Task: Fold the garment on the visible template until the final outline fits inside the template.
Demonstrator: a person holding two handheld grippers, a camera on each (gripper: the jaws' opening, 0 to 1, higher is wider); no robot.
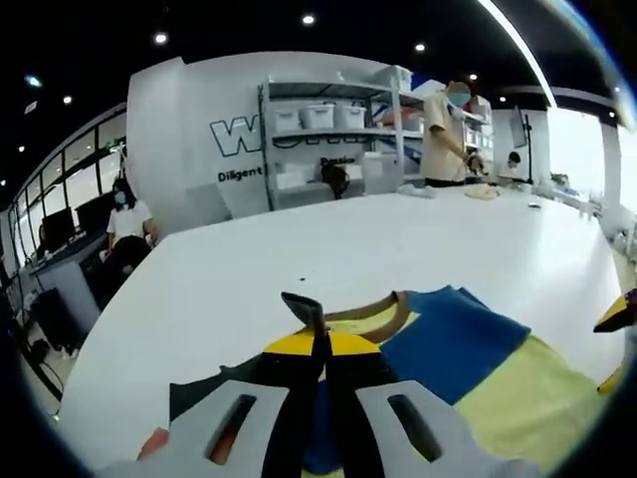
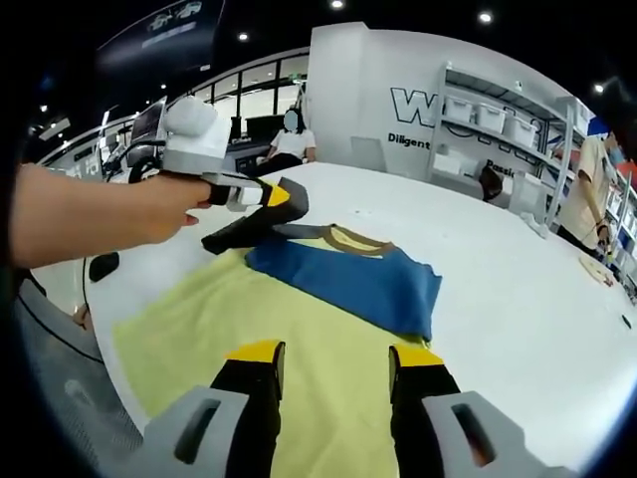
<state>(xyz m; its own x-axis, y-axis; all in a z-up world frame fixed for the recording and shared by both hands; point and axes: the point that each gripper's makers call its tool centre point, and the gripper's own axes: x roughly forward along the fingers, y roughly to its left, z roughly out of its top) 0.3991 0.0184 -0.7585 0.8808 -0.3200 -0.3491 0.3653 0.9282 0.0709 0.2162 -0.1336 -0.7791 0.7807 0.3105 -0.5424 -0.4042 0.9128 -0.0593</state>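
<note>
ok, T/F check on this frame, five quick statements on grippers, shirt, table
1. The left gripper is shut on the garment. True: it pinches a dark edge near the collar.
2. The right gripper is shut on cloth. False: its jaws stand apart over the yellow part.
3. A blue section lies folded across the yellow. True.
4. The garment lies on a black table. False: the table is white.
5. The shirt is plain red. False: yellow, blue, dark sleeve.

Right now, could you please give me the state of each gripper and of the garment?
Left gripper: shut on the garment's dark edge, lifting it.
Right gripper: open, above the yellow part, holding nothing.
Garment: partly folded, blue part laid over the yellow.
Table: bears the garment.
</note>
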